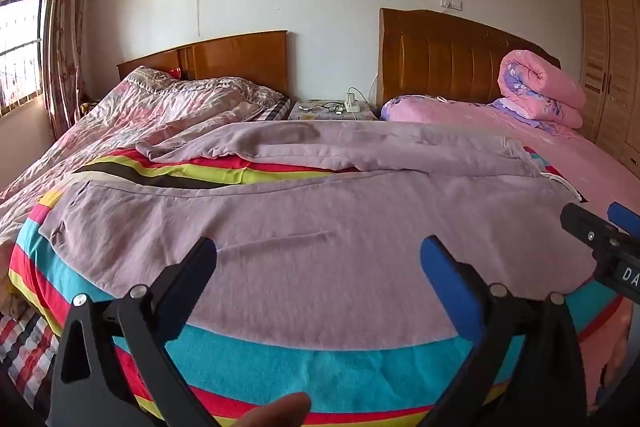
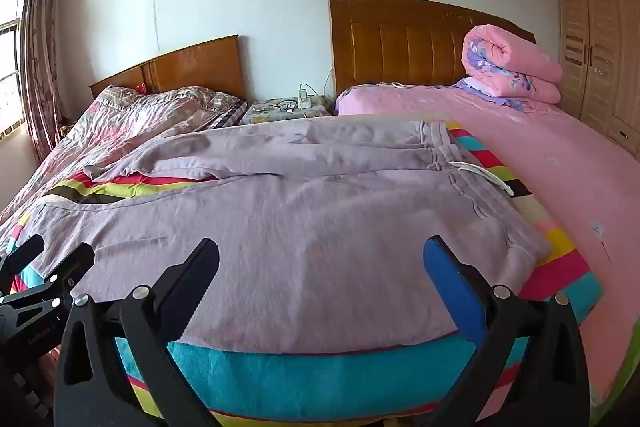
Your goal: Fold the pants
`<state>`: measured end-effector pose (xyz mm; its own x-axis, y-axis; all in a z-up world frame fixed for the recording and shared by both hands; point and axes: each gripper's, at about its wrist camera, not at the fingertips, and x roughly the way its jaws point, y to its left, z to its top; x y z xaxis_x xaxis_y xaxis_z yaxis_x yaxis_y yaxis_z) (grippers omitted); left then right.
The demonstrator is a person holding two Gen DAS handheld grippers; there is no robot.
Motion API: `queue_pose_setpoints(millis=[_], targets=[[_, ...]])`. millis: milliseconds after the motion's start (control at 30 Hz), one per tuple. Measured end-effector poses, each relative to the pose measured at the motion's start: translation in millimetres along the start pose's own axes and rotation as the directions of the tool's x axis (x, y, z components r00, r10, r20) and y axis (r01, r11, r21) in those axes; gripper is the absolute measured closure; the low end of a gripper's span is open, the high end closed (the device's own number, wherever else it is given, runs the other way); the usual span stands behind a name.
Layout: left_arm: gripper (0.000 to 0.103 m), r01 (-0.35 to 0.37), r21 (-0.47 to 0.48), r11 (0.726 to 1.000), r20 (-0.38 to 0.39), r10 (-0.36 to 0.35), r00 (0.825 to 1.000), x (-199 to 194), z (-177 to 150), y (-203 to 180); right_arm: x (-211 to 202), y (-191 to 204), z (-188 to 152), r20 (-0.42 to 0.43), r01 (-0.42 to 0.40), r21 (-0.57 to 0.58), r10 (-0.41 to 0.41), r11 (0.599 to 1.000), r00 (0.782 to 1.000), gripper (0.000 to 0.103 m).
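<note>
A pair of lilac pants (image 1: 304, 227) is seen spread flat on a bright striped towel (image 1: 320, 371) that covers the foot of the bed. The waistband, with a white drawstring (image 2: 486, 175), lies toward 3 o'clock in the right wrist view, and the two legs run off toward 9 o'clock, the far leg slightly rumpled at its cuff.

The left tool (image 1: 318, 259) is held released, its black and blue fingers spread wide just above the near leg, with nothing gripped between them. A fingertip of the person (image 1: 276, 413) is visible at 6 o'clock in the left wrist view. The right tool (image 2: 322, 259) is likewise released, its jaws wide apart over the seat of the pants, near the waistband; whether its tips touch the cloth cannot be told for certain. Each tool is caught at the edge of the other's view, the right one at 3 o'clock, the left one at 9 o'clock.

A pink sheet (image 2: 560, 155) is seen at 2 o'clock beside the towel, with a rolled pink quilt (image 2: 508, 71) at the headboard.
</note>
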<state>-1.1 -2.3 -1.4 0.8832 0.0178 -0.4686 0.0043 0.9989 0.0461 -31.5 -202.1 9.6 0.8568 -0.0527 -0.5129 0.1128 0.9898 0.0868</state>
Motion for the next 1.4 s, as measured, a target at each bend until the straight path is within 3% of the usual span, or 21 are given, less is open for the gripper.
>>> queue_pose_setpoints(millis=[233,1400], targets=[[0.001,0.030,-0.026,0.999,-0.028,-0.030,0.999,1,1,10,1,0,-3,-0.005,-0.007,-0.010,0.007,1.000,1.000,0.004],[0.001,0.016,-0.040,0.999,-0.091,-0.020,0.996,16,-1,19,5,1,-10,-0.050,-0.019,-0.004,0.019,1.000,0.999,0.004]])
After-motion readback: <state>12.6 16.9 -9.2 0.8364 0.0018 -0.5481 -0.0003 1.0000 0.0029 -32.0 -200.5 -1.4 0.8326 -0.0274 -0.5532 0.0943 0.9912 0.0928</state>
